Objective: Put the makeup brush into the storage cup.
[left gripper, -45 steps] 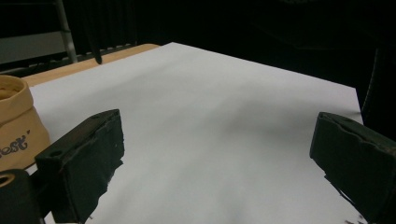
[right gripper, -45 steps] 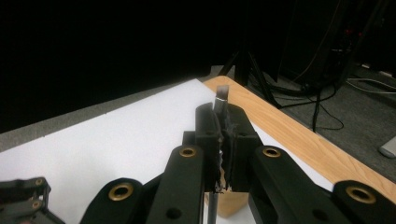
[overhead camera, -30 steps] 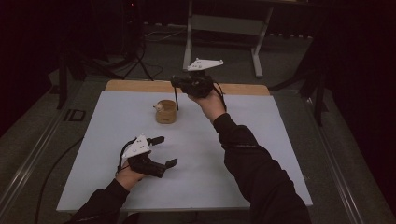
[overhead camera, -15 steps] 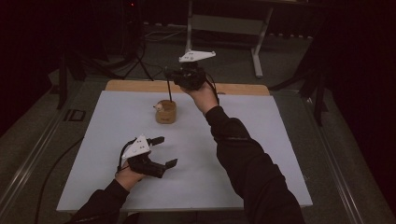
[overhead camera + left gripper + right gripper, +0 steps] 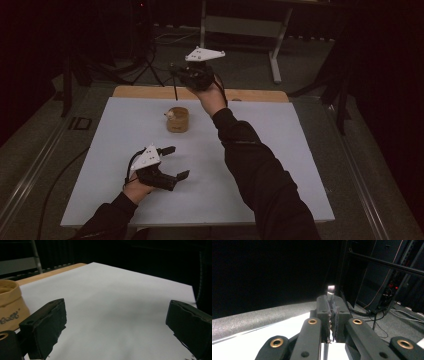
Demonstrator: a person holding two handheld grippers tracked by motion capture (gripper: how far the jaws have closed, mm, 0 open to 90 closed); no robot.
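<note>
A small round wooden cup (image 5: 178,120) stands on the white table top (image 5: 280,165), left of centre toward the back, with a small pale thing at its rim. In the left gripper view the cup (image 5: 9,305) sits at the left edge. My right gripper (image 5: 177,71) is held high above the table's back edge, shut on a thin dark rod (image 5: 175,89) that hangs down just above and behind the cup. In the right gripper view the gripper (image 5: 331,312) pinches the rod, whose shiny tip (image 5: 331,289) pokes out past the jaws. My left gripper (image 5: 177,161) rests low near the front left, open and holding nothing (image 5: 115,325).
A wooden strip (image 5: 250,94) runs along the table's back edge. Beyond it stand a metal frame (image 5: 275,45) and dark stands on the floor. Bare white surface (image 5: 120,295) spreads ahead of the left gripper.
My right gripper has risen and drifted left and farther back with the rod in it. The left gripper and the cup have stayed put.
</note>
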